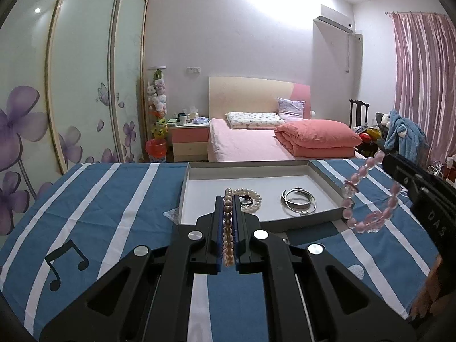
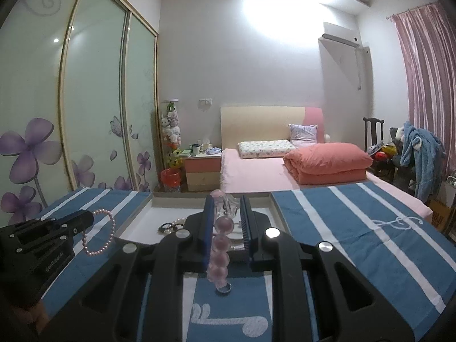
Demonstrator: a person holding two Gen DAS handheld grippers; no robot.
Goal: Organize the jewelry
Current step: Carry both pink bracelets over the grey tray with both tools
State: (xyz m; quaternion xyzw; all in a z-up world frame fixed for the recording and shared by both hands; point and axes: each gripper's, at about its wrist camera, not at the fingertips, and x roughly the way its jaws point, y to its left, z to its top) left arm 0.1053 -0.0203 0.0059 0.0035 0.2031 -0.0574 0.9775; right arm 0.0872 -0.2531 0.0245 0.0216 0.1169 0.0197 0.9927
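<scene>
My left gripper (image 1: pixel 228 199) has its jaws clamped on a pearl bracelet (image 1: pixel 228 228), the beads running in a line between the blue pads. Just beyond those jaws lies the shallow grey tray (image 1: pixel 327 183), holding a coiled pearl strand (image 1: pixel 250 196) and silver bangles (image 1: pixel 299 201). My right gripper (image 2: pixel 228 202) is closed on a pink bead bracelet (image 2: pixel 221 245), which hangs between its jaws and loops below them. Both bracelets are held above the blue striped cloth (image 1: pixel 108 199), short of the tray.
</scene>
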